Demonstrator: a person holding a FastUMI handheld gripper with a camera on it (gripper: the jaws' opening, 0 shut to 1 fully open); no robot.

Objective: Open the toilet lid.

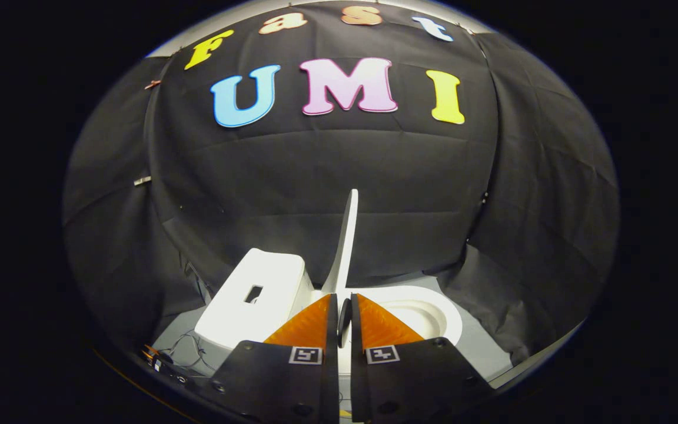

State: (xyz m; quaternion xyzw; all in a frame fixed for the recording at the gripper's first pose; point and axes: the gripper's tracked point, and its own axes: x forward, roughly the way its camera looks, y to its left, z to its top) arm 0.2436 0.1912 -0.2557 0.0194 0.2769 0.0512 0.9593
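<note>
The toilet lid is seen edge-on, raised upright above the toilet, rising from just ahead of the fingertips. The gripper is held nearly closed, its fingers set to either side of the lid's lower edge; whether both actually press on it cannot be told. The white tank is seen to the left, the open bowl to the right, and loose wires on the near left floor.

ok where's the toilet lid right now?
In the gripper view the toilet lid stands raised, edge-on, just ahead of the tongs, its lower edge between their near-closed fingers. The tank sits left of it, the open bowl right.
</note>
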